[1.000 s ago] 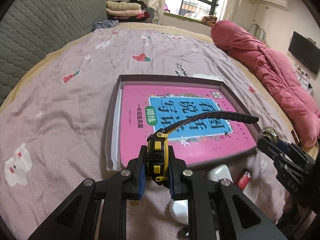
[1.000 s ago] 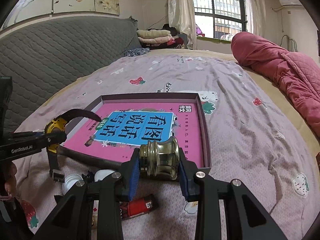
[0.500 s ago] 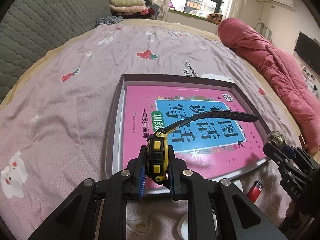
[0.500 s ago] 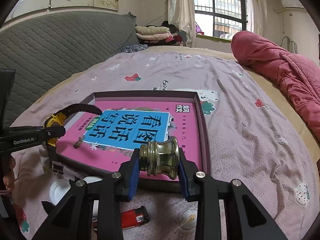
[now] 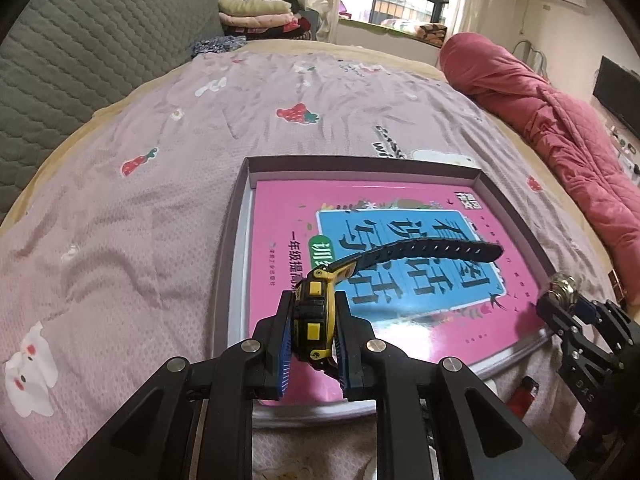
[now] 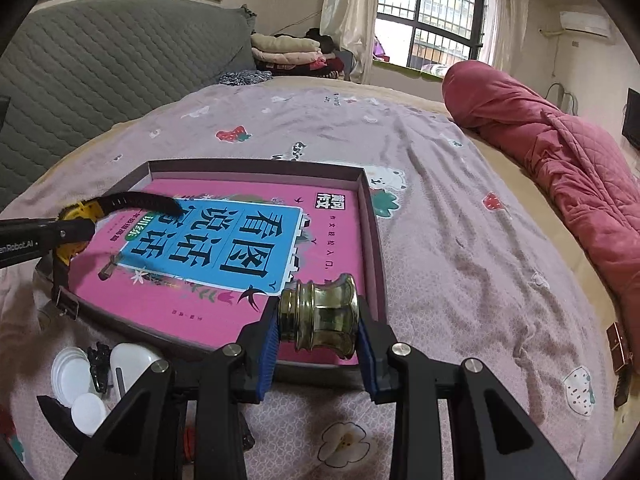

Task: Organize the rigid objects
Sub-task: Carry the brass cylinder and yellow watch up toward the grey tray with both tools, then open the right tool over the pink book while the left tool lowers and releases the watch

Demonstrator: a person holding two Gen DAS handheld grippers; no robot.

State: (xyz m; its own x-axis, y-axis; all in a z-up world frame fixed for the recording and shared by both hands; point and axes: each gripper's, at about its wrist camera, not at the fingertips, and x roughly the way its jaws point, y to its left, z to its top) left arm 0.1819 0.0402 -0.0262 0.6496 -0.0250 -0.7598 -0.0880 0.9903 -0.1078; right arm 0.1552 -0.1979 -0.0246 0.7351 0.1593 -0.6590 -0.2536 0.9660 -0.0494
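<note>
Two claws work over the bed (image 6: 460, 216), each pinching one thing. Nearest in the left wrist view, the left claw (image 5: 314, 342) is pressed tight on the case of one yellow-and-black watch (image 5: 314, 320), whose single black strap (image 5: 432, 250) juts out above the near left part of the book. In the right wrist view, the right claw (image 6: 318, 330) grips one brass knob (image 6: 320, 314) between its blue pads, held above the near right corner of the box. Below and left of that claw, on the bedsheet just outside the box's near edge, lie several white round pieces (image 6: 74, 376), at least three, with a small black item among them that is too small to make out; one red lighter (image 5: 524, 392) lies near the right claw in the left wrist view. Beyond them sits one shallow dark-rimmed box (image 6: 370, 216) holding one pink book (image 6: 224, 248) with a blue title panel that nearly fills it. Farther off on the right of the bed lies one rolled red quilt (image 6: 560, 160). At the far end, one stack of folded clothes (image 6: 286, 52) rests by the grey padded headboard (image 6: 100, 76), and one barred window (image 6: 432, 16) stands behind.
</note>
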